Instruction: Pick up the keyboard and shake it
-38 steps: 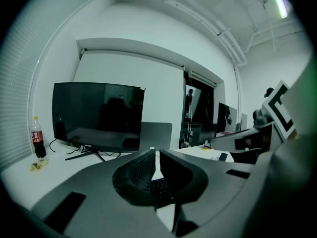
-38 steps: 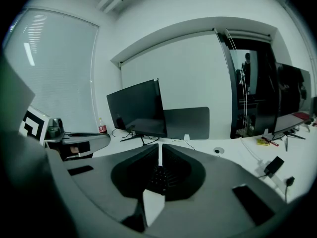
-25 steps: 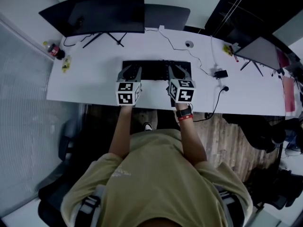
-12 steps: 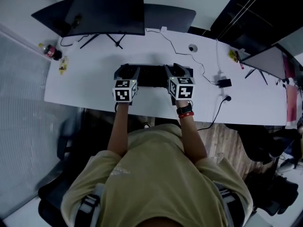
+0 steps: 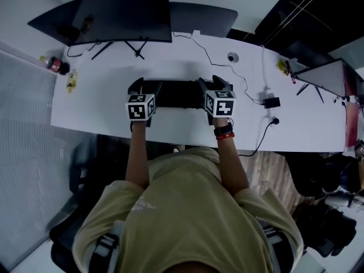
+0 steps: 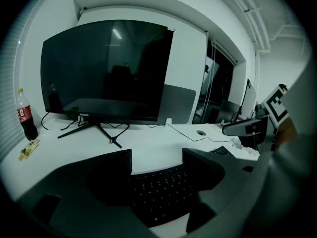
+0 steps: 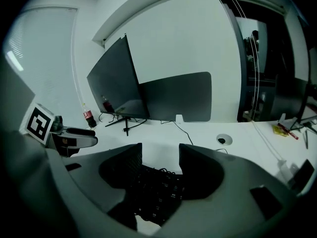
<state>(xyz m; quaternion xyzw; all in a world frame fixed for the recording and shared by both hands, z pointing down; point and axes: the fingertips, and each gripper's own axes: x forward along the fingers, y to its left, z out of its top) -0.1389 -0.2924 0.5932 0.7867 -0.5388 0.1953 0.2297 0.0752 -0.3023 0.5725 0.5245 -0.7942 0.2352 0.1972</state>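
Note:
A black keyboard (image 5: 177, 93) lies flat on the white desk (image 5: 96, 110), in front of the big monitor. My left gripper (image 5: 143, 86) stands at the keyboard's left end, my right gripper (image 5: 215, 84) at its right end. The jaws of both have just been opening. In the left gripper view the left gripper (image 6: 156, 157) is open, with the keyboard (image 6: 158, 190) low between its jaws and not pressed by them. The right gripper view shows the right gripper (image 7: 160, 155) open as well, above the keyboard's (image 7: 158, 192) keys.
A large dark monitor (image 5: 114, 13) stands behind the keyboard, a second screen (image 5: 327, 75) at the far right. A soda bottle (image 5: 52, 65) is at the desk's left end. A thin cable (image 5: 242, 78) runs to a black adapter (image 5: 269, 102). A cable grommet (image 5: 231, 57) sits behind.
Both grippers' jaws have spread apart at the keyboard's two ends, the left one shifting outward to the left. The keyboard now rests on the desk between the open jaws.

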